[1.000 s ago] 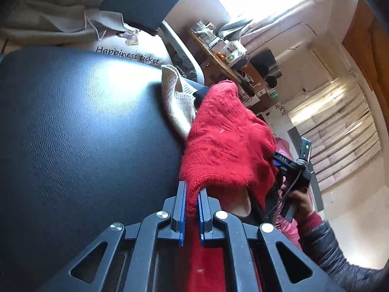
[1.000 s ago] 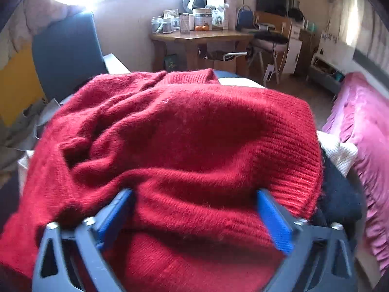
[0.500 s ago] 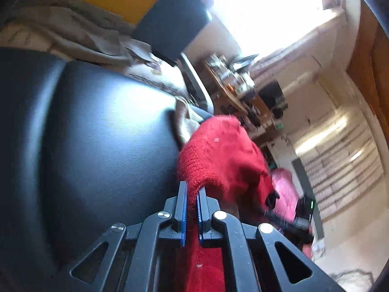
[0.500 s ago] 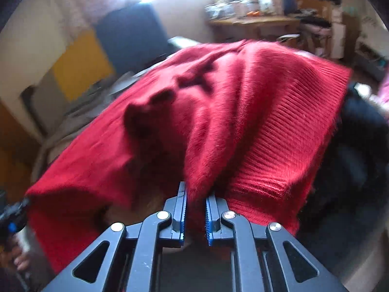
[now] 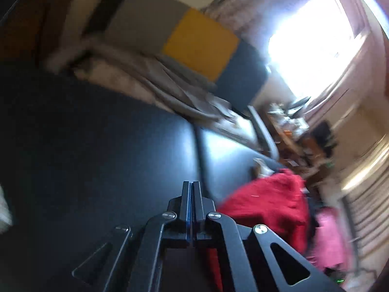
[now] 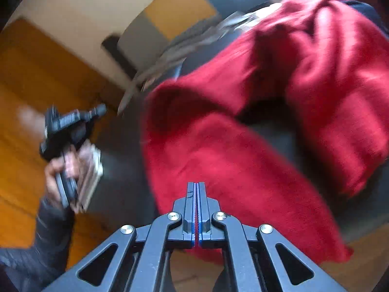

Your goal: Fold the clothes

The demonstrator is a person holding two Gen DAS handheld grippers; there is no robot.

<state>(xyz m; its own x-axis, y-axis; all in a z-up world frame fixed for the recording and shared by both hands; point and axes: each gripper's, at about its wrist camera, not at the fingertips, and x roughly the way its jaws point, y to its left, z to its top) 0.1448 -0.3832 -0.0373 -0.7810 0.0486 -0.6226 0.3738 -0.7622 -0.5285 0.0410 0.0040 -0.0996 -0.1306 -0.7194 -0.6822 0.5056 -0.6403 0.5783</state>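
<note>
A red knit sweater (image 6: 243, 150) lies stretched and draped over the black padded surface (image 5: 97, 150). In the left wrist view it (image 5: 269, 204) bunches to the right of my fingers. My left gripper (image 5: 191, 187) is shut on an edge of the sweater that runs under the fingers. My right gripper (image 6: 196, 189) is shut on the sweater's near edge. The left gripper and the hand holding it also show in the right wrist view (image 6: 70, 133), to the left of the sweater.
A grey garment (image 5: 175, 90) lies at the back of the black surface, by yellow and dark cushions (image 5: 201, 43). A cluttered wooden desk (image 5: 291, 126) stands near the bright window. Pink bedding (image 5: 328, 238) is at the right. Orange wood floor (image 6: 36, 73) is at the left.
Both grippers have swung left and apart, pulling the sweater off the pile and stretching it out. The right gripper shut on the sweater a second ago. Both views are motion-blurred.
</note>
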